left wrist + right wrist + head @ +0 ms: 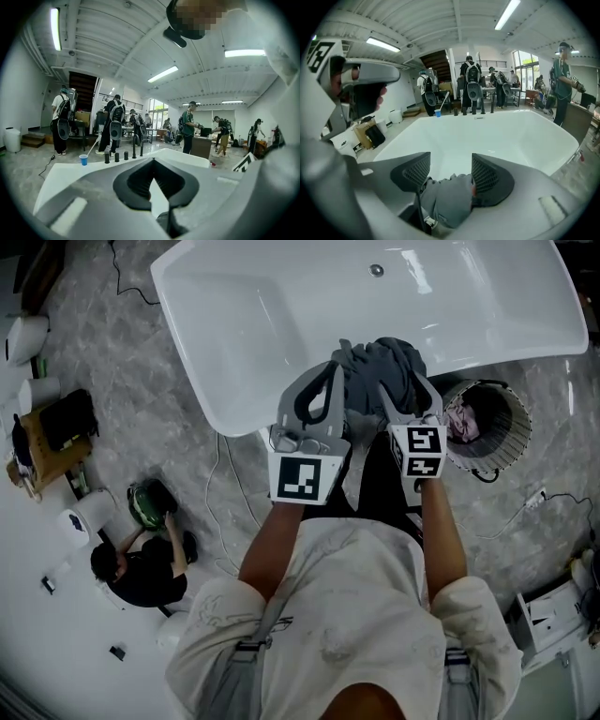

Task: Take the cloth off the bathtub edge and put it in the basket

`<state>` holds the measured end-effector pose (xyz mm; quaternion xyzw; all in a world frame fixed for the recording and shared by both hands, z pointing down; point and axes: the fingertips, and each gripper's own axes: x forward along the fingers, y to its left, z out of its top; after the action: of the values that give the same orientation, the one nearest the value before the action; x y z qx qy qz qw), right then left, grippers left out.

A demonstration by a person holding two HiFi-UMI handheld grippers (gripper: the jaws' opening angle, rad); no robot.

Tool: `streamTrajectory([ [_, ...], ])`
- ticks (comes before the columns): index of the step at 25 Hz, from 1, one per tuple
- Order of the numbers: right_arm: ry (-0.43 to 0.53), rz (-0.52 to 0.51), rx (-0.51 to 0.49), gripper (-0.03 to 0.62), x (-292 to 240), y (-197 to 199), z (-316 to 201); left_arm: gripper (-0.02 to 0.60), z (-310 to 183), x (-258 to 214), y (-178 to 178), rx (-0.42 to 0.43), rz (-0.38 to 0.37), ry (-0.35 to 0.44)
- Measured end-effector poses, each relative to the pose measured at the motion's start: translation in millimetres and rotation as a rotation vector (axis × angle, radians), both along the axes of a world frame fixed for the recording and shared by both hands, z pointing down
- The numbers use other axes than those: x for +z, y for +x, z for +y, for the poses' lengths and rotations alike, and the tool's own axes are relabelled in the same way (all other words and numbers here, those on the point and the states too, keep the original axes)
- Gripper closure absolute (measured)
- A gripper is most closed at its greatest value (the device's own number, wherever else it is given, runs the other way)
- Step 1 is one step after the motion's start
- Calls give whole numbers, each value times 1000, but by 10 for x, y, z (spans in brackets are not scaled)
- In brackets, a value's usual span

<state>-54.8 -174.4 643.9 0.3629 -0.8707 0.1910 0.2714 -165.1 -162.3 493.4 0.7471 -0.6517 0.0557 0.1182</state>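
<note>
A crumpled grey cloth (380, 367) lies bunched on the near edge of the white bathtub (234, 418). My right gripper (405, 390) is over it. In the right gripper view the jaws (451, 161) stand apart with the cloth (447, 199) low between them. It touches the right-hand pad and leaves a gap at the left one. My left gripper (317, 390) hovers just left of the cloth, its jaws (152, 161) closed together with nothing in them. The round wire basket (511, 427) stands on the floor to the right of the tub's near edge.
Something pinkish (464, 423) lies in the basket. A person (141, 568) crouches on the floor at lower left, near paper rolls (80, 517) and a cardboard box (56, 427). Cables and a power strip (534, 498) run across the floor. Several people stand beyond the tub.
</note>
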Motion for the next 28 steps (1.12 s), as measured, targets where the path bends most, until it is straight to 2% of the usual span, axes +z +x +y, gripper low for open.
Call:
streamTrajectory([
  [6,-90,47,-15,196,487,10,117,584,66,212,53,13,12,-38],
  [10,-147,84,-32,147,804,8,194,584,141,369,67,11,22,-65],
  [16,-241,149,-6,98,1313,115,256,584,249,647,84,10,36,-127],
  [20,-284,191,15,64,1555,169,278,584,324,734,90,11,39,-140],
  [28,-305,264,26,19,1859,170,217,584,370,912,64,3,48,-180],
])
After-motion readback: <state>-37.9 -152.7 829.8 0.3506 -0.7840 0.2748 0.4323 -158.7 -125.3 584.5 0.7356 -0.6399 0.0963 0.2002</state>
